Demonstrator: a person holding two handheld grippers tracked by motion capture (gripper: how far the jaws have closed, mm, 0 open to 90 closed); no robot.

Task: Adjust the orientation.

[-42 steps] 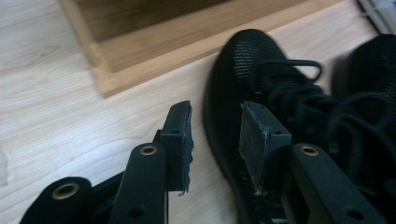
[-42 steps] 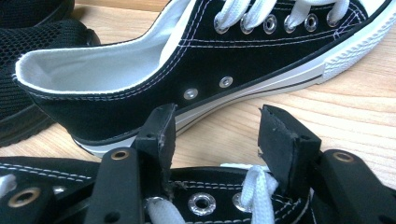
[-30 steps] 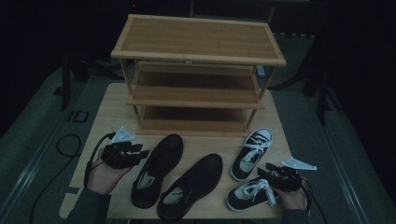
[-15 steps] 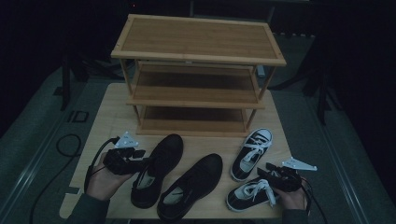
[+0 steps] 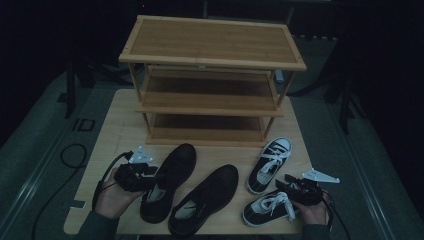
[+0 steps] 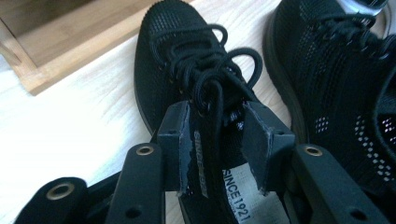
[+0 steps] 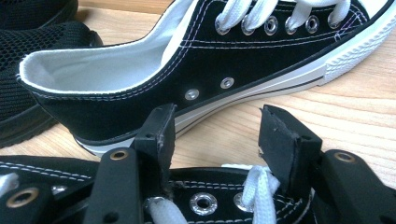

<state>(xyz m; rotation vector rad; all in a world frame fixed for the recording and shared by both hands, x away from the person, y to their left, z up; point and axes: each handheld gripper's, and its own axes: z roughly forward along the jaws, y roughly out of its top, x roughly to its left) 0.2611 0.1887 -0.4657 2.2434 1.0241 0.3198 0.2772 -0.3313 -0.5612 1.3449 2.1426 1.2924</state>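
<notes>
High view: left gripper [image 5: 142,172] straddles the tongue of the left black mesh shoe [image 5: 167,181], jaws parted; right gripper [image 5: 295,187] hangs open over the near canvas sneaker [image 5: 267,207]. Both shoes look light and soft; the collar or tongue seems the surest hold.

a pale wooden table [image 5: 115,131] carries a three-tier bamboo rack [image 5: 212,80] at 12 o'clock, two black mesh shoes [image 5: 167,182] at 6, two black-and-white canvas sneakers [image 5: 269,158] at 4.
</notes>
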